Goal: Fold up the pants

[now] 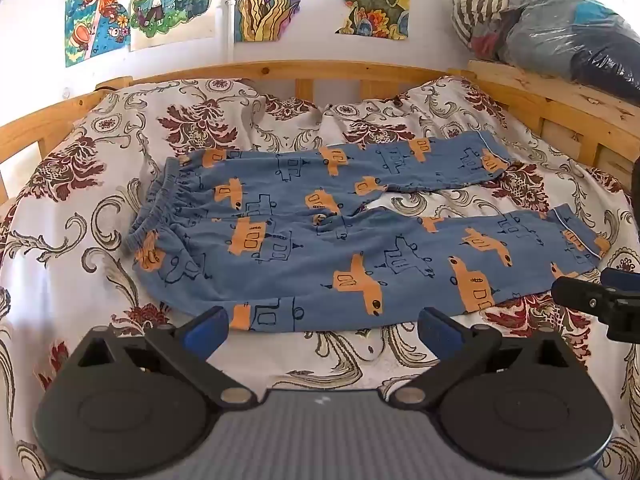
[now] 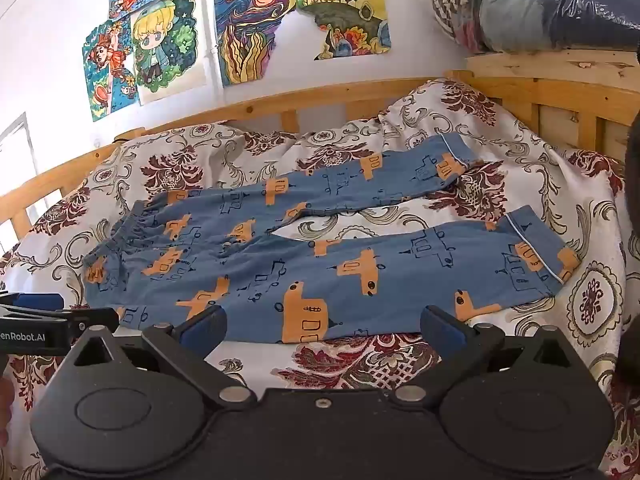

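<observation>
Blue pants (image 1: 320, 236) with orange vehicle prints lie flat on the bed, waistband to the left, both legs spread apart to the right; they also show in the right wrist view (image 2: 320, 264). My left gripper (image 1: 322, 330) is open and empty, just short of the pants' near edge below the waist part. My right gripper (image 2: 322, 330) is open and empty, just short of the near leg's lower edge. The right gripper's tip shows at the right edge of the left wrist view (image 1: 600, 300). The left gripper shows at the left edge of the right wrist view (image 2: 52, 320).
The bed has a floral sheet (image 1: 80, 208) and a wooden rail (image 1: 304, 70) along the back and right side. A plastic-wrapped bundle of clothes (image 1: 552, 28) sits on the rail at the back right. Drawings (image 1: 172, 0) hang on the wall.
</observation>
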{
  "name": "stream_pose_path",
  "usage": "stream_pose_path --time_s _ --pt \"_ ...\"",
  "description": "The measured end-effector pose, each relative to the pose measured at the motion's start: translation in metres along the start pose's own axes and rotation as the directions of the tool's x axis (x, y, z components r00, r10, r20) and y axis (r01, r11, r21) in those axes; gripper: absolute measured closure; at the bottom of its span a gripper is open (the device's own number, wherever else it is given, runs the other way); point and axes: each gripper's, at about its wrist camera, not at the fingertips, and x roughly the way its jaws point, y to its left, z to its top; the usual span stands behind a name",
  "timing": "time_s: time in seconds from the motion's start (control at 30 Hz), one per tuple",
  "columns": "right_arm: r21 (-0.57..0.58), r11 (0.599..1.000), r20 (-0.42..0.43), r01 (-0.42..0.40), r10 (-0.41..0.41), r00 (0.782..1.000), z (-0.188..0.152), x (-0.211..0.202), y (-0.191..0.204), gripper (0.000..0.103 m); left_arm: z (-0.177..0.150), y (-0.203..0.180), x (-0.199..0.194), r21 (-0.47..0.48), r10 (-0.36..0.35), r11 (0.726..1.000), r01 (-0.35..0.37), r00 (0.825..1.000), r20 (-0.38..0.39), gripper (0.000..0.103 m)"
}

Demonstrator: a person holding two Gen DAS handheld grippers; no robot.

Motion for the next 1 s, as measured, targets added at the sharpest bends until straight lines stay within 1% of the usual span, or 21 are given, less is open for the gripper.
stream_pose_path --time_s 1.0 --pt "0.001 1.000 -0.002 0.000 0.000 1.000 -0.0008 -0.0006 -0.0001 0.001 0.0001 0.0000 0.0001 -0.003 -0.001 1.000 0.001 1.000 -0.005 0.000"
